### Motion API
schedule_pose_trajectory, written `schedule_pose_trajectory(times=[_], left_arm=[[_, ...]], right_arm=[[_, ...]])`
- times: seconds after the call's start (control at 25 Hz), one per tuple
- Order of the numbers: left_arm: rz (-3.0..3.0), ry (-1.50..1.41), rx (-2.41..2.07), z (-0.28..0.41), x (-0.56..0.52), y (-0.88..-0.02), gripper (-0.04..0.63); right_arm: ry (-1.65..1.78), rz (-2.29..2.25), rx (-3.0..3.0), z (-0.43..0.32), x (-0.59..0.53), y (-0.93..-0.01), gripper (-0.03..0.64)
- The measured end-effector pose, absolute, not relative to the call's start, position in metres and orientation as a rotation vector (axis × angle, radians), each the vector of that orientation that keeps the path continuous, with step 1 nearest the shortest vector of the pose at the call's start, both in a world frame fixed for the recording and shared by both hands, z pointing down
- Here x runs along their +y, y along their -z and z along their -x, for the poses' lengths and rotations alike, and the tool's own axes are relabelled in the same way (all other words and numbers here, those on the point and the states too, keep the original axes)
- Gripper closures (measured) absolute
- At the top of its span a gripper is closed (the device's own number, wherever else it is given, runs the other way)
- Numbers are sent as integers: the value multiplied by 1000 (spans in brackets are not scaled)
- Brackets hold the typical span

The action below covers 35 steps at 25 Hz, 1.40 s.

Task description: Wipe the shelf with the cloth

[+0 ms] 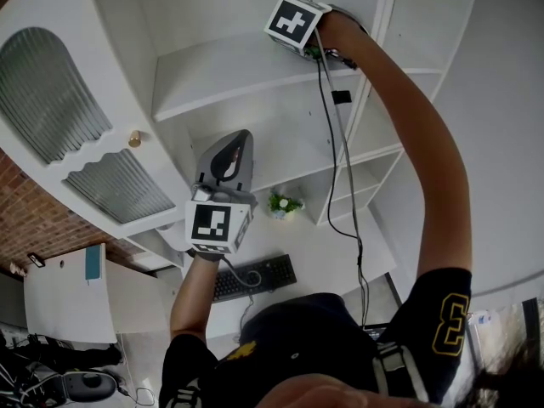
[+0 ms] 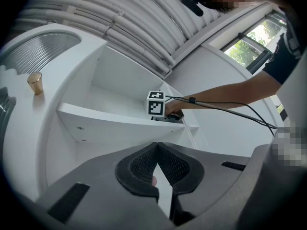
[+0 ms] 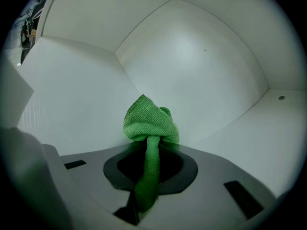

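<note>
A green cloth [image 3: 149, 121] is bunched between the jaws of my right gripper [image 3: 149, 145], which is shut on it. The cloth's front presses toward the back corner of a white shelf compartment [image 3: 206, 66]. In the head view my right gripper [image 1: 297, 22] is reached up into the upper shelf [image 1: 229, 75], its fingertips hidden behind its marker cube. My left gripper [image 1: 231, 155] is held lower, in front of the shelf unit, its jaws pointing up. In the left gripper view its jaws meet at the tips [image 2: 157, 147] with nothing between them, and the right gripper [image 2: 157, 104] shows on the shelf board [image 2: 110, 121].
A cabinet door with ribbed glass and a brass knob [image 1: 134, 138] stands left of the shelves. A small potted plant [image 1: 285, 202] sits on a lower shelf, and a black keyboard [image 1: 255, 277] lies on the desk below. A black cable [image 1: 338, 143] hangs from the right gripper.
</note>
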<state>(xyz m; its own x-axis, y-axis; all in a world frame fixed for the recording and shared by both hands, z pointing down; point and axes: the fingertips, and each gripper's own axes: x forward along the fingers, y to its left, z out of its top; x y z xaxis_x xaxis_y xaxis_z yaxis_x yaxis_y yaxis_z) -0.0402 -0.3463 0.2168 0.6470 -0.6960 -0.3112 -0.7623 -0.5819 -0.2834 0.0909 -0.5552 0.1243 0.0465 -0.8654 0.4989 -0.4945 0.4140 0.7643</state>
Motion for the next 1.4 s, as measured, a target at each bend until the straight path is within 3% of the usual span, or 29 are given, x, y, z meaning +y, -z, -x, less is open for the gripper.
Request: schedule_pose_trajectory(times=[0.76,1.08,1.4], left_arm=[[2459,-210,1193,47,-341,-225,577],[2407,-222,1286,87,-324,-225,577],[2358,-177,1406,140,-313,-233,577]], right_arm=[[590,-1284,-1613,-67,-535,-87,574],[745,-1026,-1966,76,-478,-71,575],[772,-841,-2023,162,-452,-92,574]])
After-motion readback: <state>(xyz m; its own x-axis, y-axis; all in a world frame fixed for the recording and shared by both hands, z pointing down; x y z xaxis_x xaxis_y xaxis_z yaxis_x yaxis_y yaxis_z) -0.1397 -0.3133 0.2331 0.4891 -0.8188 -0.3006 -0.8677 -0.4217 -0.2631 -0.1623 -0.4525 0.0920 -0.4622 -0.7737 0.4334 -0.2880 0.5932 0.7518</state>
